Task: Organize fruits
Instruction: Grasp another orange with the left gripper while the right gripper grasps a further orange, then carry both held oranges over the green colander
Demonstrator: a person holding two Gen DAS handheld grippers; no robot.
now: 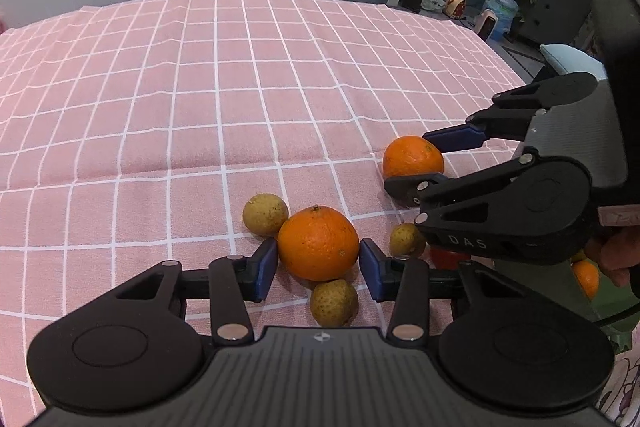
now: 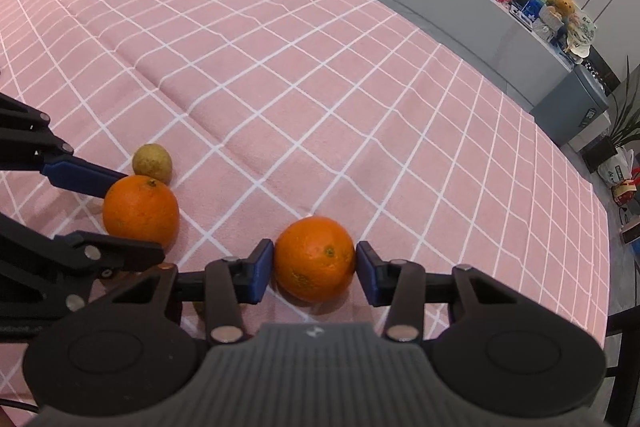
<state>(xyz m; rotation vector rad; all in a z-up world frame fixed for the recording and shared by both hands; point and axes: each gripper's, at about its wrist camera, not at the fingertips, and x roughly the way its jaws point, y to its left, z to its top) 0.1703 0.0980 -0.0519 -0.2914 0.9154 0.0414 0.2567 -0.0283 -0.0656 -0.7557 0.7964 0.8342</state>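
- Left gripper [image 1: 319, 264]: in the left wrist view its blue jaws flank an orange [image 1: 318, 243] low in the centre; the left pad touches the peel, the right pad shows a sliver of gap, so I cannot tell if it is gripped.
- Right gripper [image 2: 315, 263]: jaws clenched on a second orange [image 2: 314, 258], lower centre of the right wrist view.
- Three small yellow-green fruits [image 1: 265, 214] lie around the first orange on the pink checked tabletop [image 1: 200, 87].

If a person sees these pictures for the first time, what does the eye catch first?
Two bright oranges on the pink checked tablecloth: the left gripper closes around one orange, the right gripper around the other orange. Small yellow-green fruits lie close around the left one.
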